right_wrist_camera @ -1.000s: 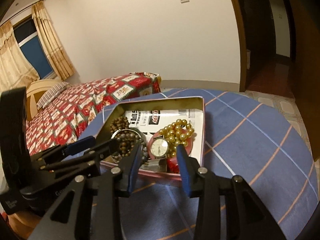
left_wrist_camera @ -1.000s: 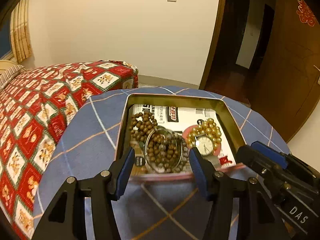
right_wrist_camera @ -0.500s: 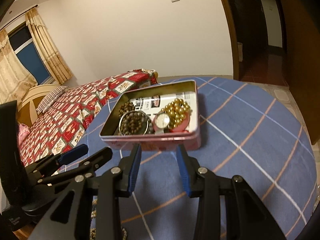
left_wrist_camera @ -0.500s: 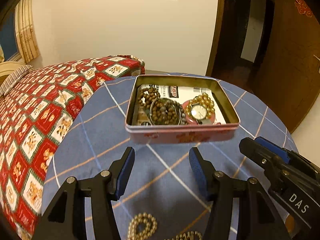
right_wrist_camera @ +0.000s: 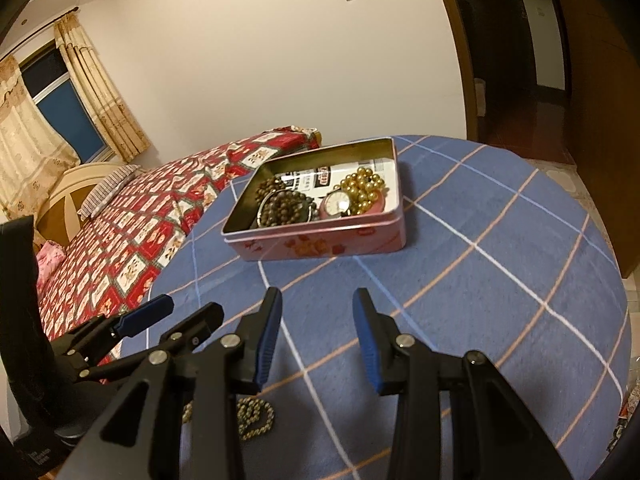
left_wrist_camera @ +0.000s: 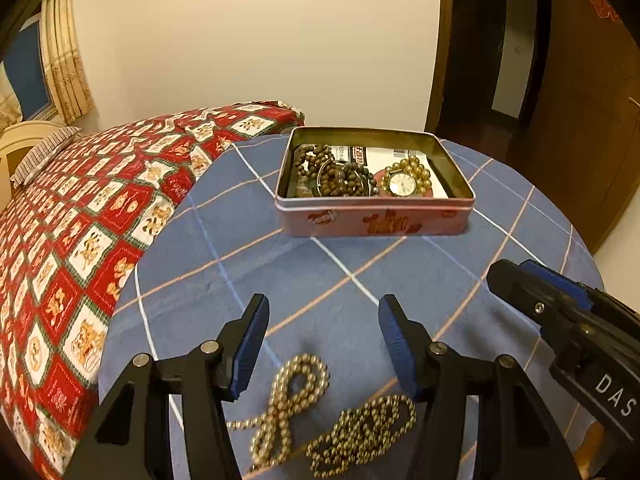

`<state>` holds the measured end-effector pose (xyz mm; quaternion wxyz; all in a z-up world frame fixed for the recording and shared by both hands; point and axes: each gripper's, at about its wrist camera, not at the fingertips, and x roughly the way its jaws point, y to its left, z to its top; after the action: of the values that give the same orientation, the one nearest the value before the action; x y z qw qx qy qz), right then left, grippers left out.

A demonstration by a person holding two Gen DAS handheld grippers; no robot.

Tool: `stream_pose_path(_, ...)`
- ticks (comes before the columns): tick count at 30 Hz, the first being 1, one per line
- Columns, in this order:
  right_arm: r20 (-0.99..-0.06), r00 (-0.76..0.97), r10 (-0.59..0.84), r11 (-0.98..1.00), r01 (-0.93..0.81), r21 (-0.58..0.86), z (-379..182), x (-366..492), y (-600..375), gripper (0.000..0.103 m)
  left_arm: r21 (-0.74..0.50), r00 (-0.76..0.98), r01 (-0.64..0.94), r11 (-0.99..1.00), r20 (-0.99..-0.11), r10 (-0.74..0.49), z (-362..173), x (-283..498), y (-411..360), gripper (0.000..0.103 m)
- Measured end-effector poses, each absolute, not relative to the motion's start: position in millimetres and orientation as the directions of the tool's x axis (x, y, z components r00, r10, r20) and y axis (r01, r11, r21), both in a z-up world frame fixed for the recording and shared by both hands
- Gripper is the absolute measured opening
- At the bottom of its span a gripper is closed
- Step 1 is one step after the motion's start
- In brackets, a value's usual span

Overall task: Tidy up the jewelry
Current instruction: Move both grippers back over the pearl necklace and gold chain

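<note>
Gold bead chains (left_wrist_camera: 320,412) lay loose on the blue checked table (left_wrist_camera: 360,280), low in frame, just below the left gripper (left_wrist_camera: 320,320), its jaws wide and empty. Farther off sat the right gripper (right_wrist_camera: 317,312), likewise parted; pink tin (left_wrist_camera: 374,220) upper centre.

Round table (left_wrist_camera: 224,248), blue checked cloth: items we find on it.
We count one open pink tin (left_wrist_camera: 374,222) at the far side, and two loose gold bead strands (left_wrist_camera: 288,404) (left_wrist_camera: 360,432) lying side by side at the near edge.
</note>
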<state>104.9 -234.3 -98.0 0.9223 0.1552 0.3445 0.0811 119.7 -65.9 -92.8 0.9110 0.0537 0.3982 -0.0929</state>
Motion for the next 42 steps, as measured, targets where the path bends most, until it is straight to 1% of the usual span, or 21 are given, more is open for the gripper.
stream_pose_path(14, -0.61, 0.749, 0.258, 0.944, -0.06, 0.325, -99.8, 77.4, -219.1, 0.041, 0.035, 0.684, 0.194, 0.98, -0.721, -0.11, -93.0, 92.2, -51.0, 0.058)
stream_pose_path(18, -0.613, 0.748, 0.252, 0.949, -0.067, 0.308, -100.5, 70.5, -215.8, 0.041, 0.033, 0.685, 0.172, 0.985, -0.723, -0.095, -100.4, 84.0, -26.5, 0.058)
stream_pose_path(26, -0.639, 0.721, 0.268, 0.951, -0.092, 0.296, -114.3, 65.2, -203.8, 0.041, 0.078, 0.672, 0.126, 0.989, -0.74, -0.028, -122.9, 62.8, 23.8, 0.058)
stream_pose_path(32, -0.656, 0.694, 0.296, 0.947, -0.125, 0.296, -123.2, 61.4, -191.3, 0.041, 0.021, 0.646, 0.142, 0.99, -0.76, -0.077, -131.1, 62.3, 29.0, 0.058)
stream_pose_path(37, -0.663, 0.685, 0.301, 0.949, -0.145, 0.281, -124.9, 57.7, -183.7, 0.041, 0.038, 0.641, 0.189, 0.981, -0.762, -0.094, -131.7, 68.1, 12.5, 0.058)
stream_pose_path(42, -0.666, 0.683, 0.3, 0.947, -0.132, 0.292, -126.3, 58.2, -186.7, 0.041, 0.036, 0.629, 0.201, 0.979, -0.771, -0.1, -131.5, 74.1, 2.4, 0.058)
